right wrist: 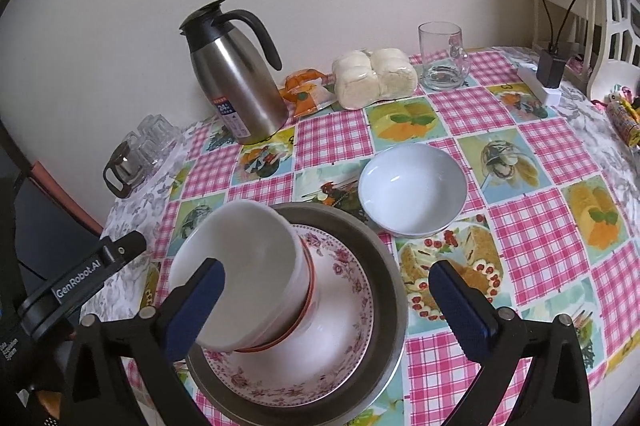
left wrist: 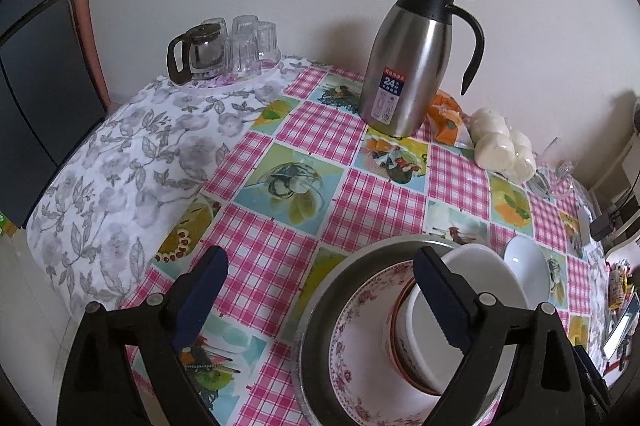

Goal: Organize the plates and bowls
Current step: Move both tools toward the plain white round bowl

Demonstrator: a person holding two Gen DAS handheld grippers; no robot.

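Our left gripper (left wrist: 320,302) is wide open and holds nothing, one finger over the checked tablecloth (left wrist: 344,202) and one over the stack. Our right gripper (right wrist: 326,304) is wide open and empty too, with its left finger just in front of the tilted white bowl (right wrist: 244,266). That bowl leans in an orange-rimmed bowl (right wrist: 308,310), on the flowered plate (right wrist: 348,310), inside the metal pan (right wrist: 394,290), so we think the dishes are being piled there. The other white bowl (right wrist: 412,188) sits alone just beside the pan, likely next. The steel jug (right wrist: 236,82) stands well apart by the wall
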